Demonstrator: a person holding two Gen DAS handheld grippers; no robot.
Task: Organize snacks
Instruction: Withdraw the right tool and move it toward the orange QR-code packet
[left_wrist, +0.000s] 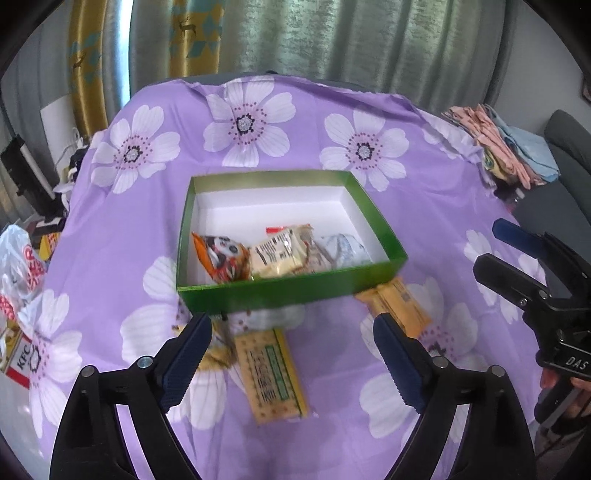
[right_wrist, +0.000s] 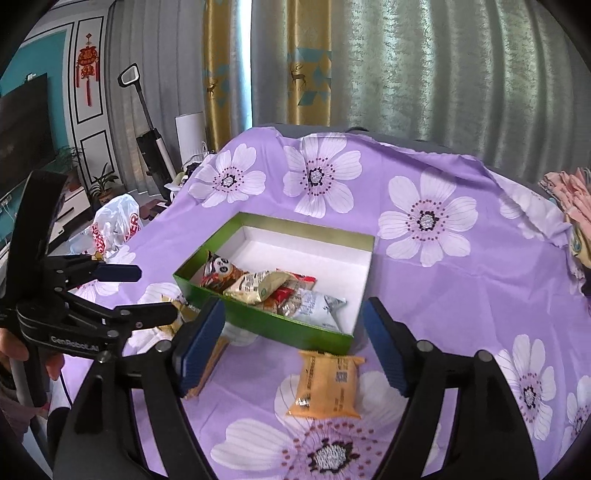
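While both jaws gape, green box (left_wrist: 295, 291) edge lies ahead.

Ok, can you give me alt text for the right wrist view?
An open green cardboard box holding several snack packets sits on a purple floral tablecloth. The open right hand-held gripper hovers over an orange snack packet lying just outside the box; the left hand-held gripper, also open, is at left.

floral purple cloth (left_wrist: 295, 122), curtains (right_wrist: 424, 62), plastic bag (right_wrist: 118, 221)
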